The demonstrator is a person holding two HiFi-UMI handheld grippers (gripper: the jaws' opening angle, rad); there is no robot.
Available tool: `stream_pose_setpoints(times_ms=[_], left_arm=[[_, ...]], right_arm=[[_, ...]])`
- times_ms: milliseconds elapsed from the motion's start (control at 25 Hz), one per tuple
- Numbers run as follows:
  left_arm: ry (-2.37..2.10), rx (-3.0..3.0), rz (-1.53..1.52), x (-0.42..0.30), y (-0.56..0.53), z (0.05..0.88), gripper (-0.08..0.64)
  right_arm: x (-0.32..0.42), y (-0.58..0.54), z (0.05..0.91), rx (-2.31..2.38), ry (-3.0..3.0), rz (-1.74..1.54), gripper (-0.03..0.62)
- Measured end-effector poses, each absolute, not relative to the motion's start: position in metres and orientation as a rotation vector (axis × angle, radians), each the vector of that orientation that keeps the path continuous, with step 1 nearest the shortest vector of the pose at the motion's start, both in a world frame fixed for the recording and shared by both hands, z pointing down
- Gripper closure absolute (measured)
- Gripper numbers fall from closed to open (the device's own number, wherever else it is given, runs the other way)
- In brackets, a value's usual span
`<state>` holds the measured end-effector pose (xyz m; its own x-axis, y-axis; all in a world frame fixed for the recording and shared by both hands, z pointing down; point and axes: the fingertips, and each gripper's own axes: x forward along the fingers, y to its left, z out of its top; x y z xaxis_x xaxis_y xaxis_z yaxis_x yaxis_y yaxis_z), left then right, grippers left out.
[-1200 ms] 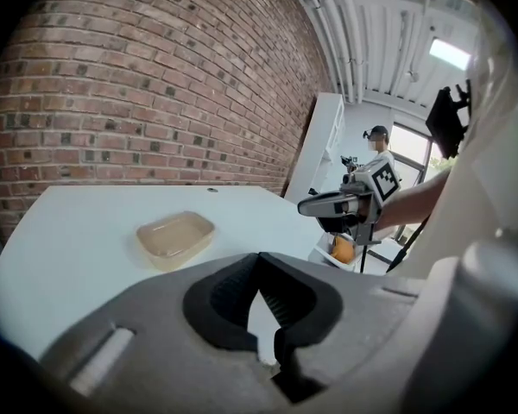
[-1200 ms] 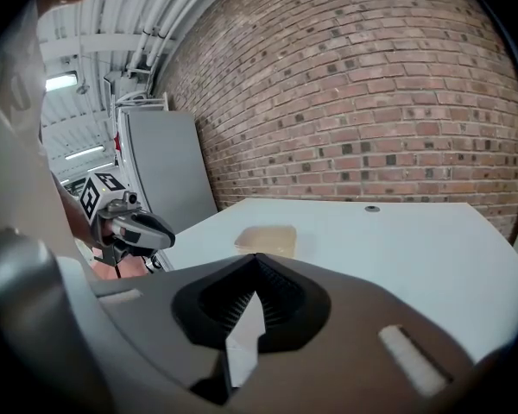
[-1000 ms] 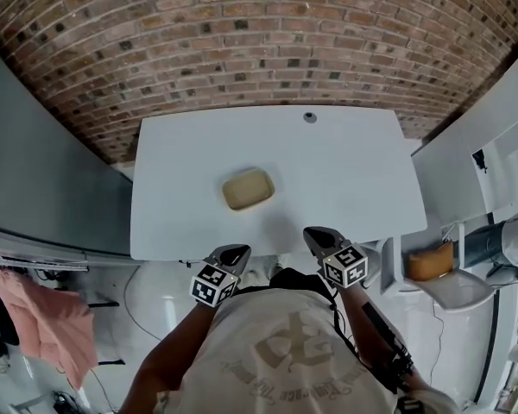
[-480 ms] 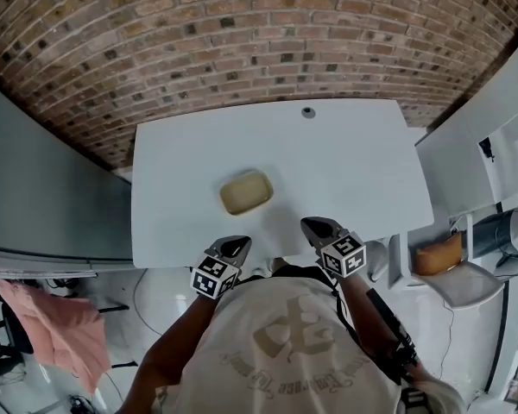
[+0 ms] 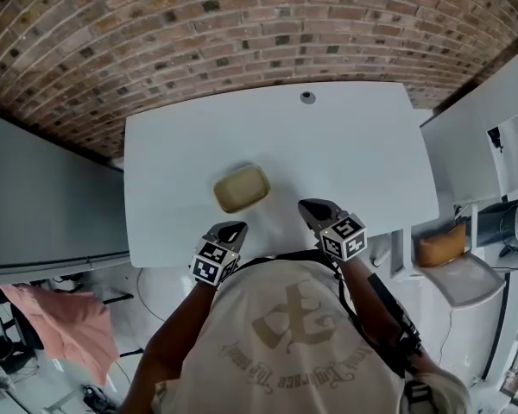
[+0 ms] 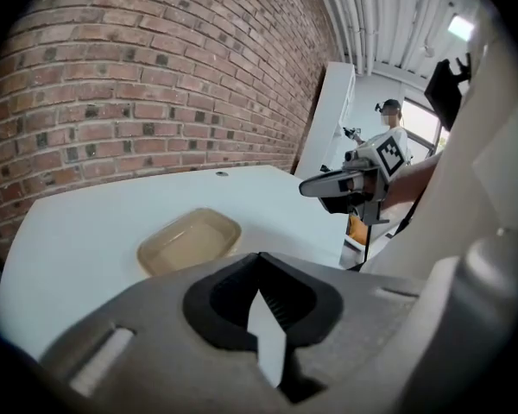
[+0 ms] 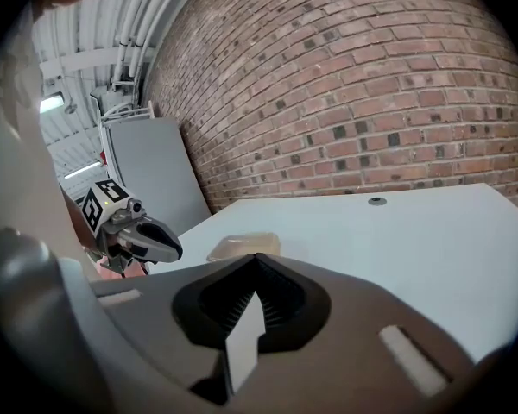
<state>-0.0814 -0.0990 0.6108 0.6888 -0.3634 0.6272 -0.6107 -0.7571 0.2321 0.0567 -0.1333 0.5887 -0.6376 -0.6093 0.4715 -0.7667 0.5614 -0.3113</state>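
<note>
A shallow tan plastic tray [image 5: 241, 188] lies empty on the white table [image 5: 354, 153], left of its middle. My left gripper [image 5: 234, 229] hovers at the table's near edge just below the tray, jaws together with nothing between them. My right gripper [image 5: 312, 207] hangs over the near edge to the tray's right, also shut and empty. In the left gripper view the tray [image 6: 190, 241] sits just beyond my jaws [image 6: 259, 259], with the right gripper [image 6: 341, 184] off to the right. In the right gripper view the tray [image 7: 244, 247] lies ahead, with the left gripper [image 7: 147, 238] at the left.
A brick wall [image 5: 242, 33] backs the table. A small round grommet [image 5: 307, 97] sits near the table's far edge. A grey panel [image 5: 43, 197] stands left, white shelving [image 5: 475, 119] right. An orange object [image 5: 439, 247] rests low at right, a pink cloth [image 5: 65, 317] low at left.
Both grippers have edged forward to the table's near edge, closer to the tray. The tray looks larger in the left gripper view. Both jaws stay shut.
</note>
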Motion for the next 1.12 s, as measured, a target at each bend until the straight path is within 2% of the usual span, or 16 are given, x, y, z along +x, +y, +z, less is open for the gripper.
stream_pose_setpoints(times_ms=[320,560,800,1120], left_arm=[[-0.72,2.497,1.071,-0.075,-0.126,0.632,0.555],[-0.62,2.524,1.311,-0.063,-0.134,0.652,0.515],[-0.494,2.532,1.616,-0.061,-0.138,0.665,0.508],[-0.407,2.49,1.77,-0.063,-0.143,0.683,0.508]], right_arm=[[0.057,-0.156,0.602,1.107,-2.49,0.785,0.584],[0.066,-0.163,0.615,1.106,-2.476,0.846,0.584],[0.074,-0.178,0.62,1.1,-2.475,0.865,0.584],[0.08,-0.194,0.627,1.086,-2.477,0.892,0.584]])
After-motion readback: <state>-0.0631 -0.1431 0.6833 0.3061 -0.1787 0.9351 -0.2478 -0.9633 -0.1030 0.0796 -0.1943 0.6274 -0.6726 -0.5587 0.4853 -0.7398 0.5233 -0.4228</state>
